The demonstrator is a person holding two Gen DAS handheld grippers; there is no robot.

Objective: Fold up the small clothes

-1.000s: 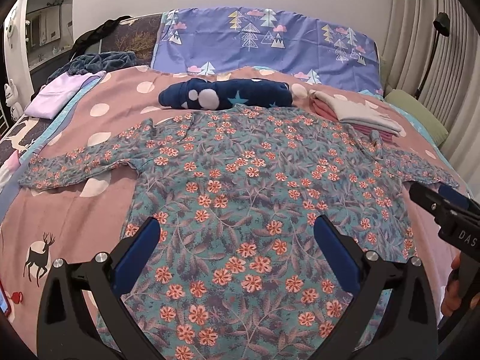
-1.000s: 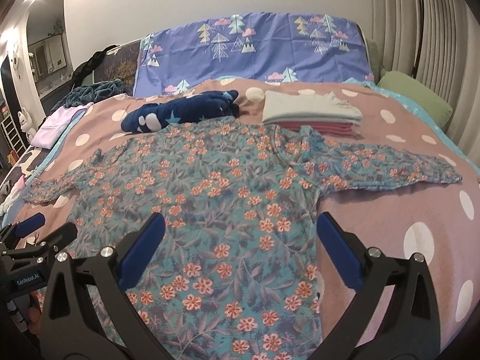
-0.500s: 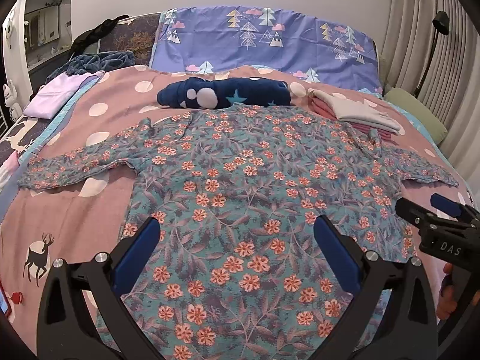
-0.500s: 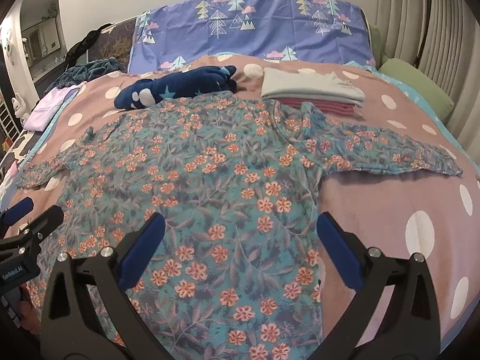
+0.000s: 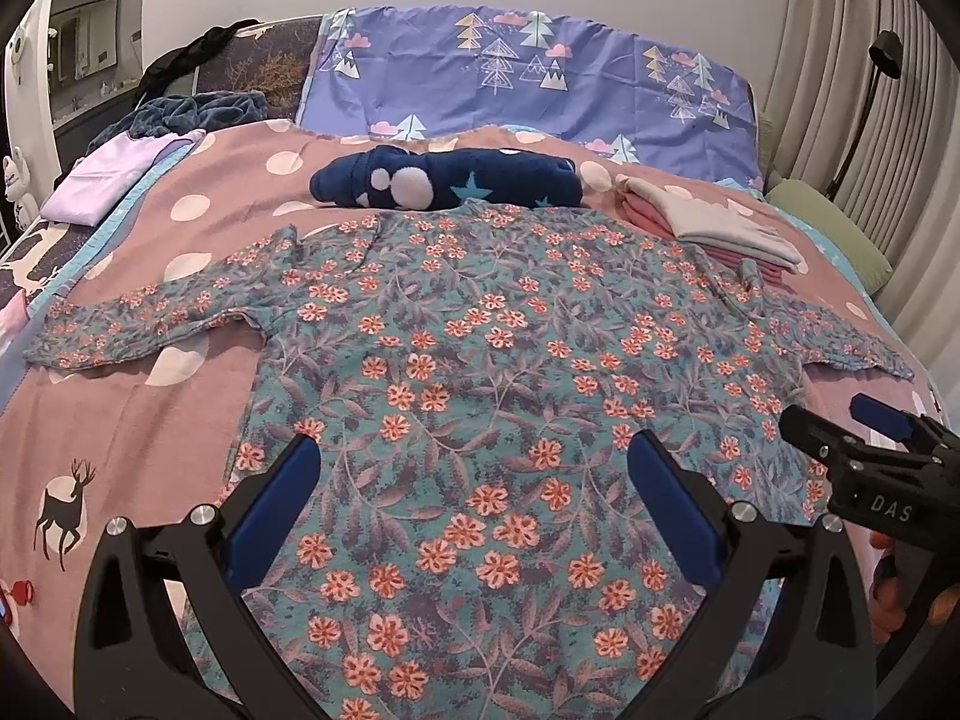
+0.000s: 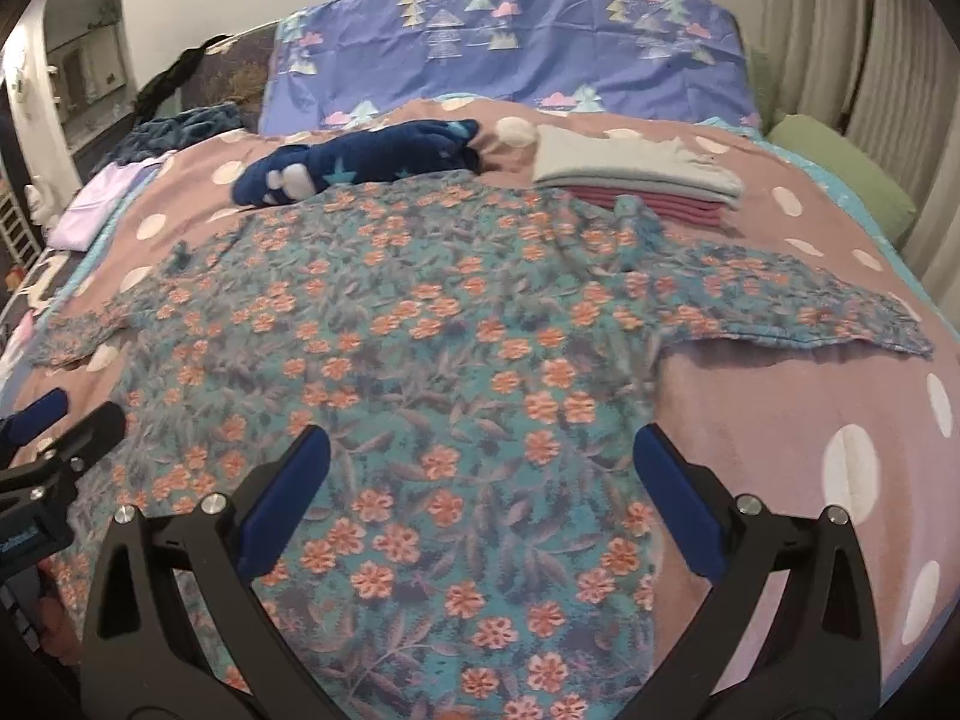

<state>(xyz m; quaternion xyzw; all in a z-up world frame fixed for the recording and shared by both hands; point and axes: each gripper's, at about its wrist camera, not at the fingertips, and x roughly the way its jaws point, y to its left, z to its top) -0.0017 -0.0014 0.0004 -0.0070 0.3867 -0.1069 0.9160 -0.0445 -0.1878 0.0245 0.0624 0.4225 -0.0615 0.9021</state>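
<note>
Both tools, left (image 5: 471, 498) and right (image 6: 480, 495), seemingly hover spread above floral shirt (image 5: 510, 360)

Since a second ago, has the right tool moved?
Yes. In the left wrist view the right tool has crept leftward, over the teal floral long-sleeved shirt's edge, judged against the pink polka-dot bedspread.

Open bedspread (image 6: 780, 420) is left free beside the floral shirt (image 5: 510, 372) below each spread sleeve, so the hem corners can be reached from either side. The far edge is hemmed in by a navy plush garment (image 5: 450, 183) touching the collar and a folded stack (image 6: 636, 177) just beside the right shoulder.
</note>
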